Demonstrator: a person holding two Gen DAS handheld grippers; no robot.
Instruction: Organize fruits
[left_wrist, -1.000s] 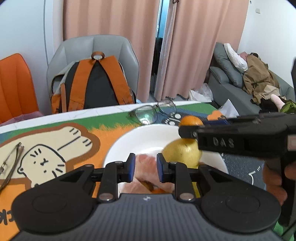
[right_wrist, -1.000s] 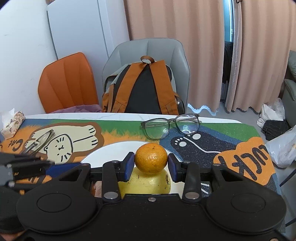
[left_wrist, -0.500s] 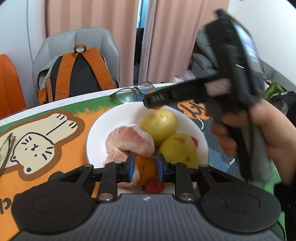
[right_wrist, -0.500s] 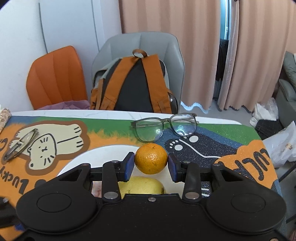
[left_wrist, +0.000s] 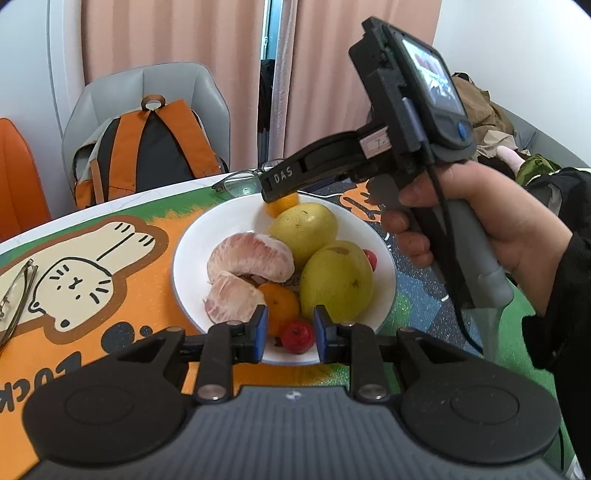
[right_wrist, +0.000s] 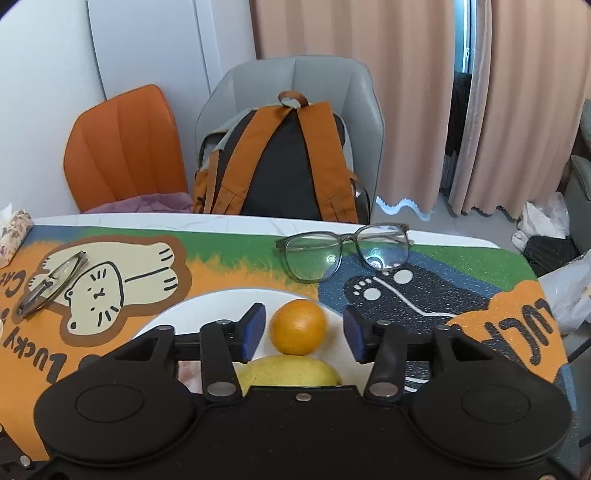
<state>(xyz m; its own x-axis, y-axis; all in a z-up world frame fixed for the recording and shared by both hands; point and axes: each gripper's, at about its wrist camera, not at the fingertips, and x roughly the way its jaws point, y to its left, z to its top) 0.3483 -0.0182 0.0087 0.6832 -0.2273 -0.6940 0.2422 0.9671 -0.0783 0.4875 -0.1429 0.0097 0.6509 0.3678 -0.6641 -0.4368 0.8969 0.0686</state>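
A white plate (left_wrist: 184, 254) holds two yellow-green pears (left_wrist: 334, 282), peeled pomelo pieces (left_wrist: 251, 258), a tangerine (left_wrist: 280, 306) and small red fruits (left_wrist: 297, 336). My left gripper (left_wrist: 289, 334) is open and empty just above the plate's near rim. My right gripper (right_wrist: 304, 332) is open around an orange tangerine (right_wrist: 298, 326), which sits at the plate's far side (right_wrist: 207, 302) behind a pear (right_wrist: 288, 373). The pads do not touch it. In the left wrist view the right gripper (left_wrist: 275, 184) hovers over that tangerine (left_wrist: 282, 205).
Green-framed glasses (right_wrist: 345, 253) lie beyond the plate on the cartoon cat mat (right_wrist: 107, 284). Thin metal glasses (right_wrist: 51, 282) lie on the left. A chair with an orange backpack (right_wrist: 280, 166) stands behind the table, an orange chair (right_wrist: 122, 155) beside it.
My right gripper has opened and let go of the tangerine onto the plate's far side. My left gripper has pulled back and risen from the plate.
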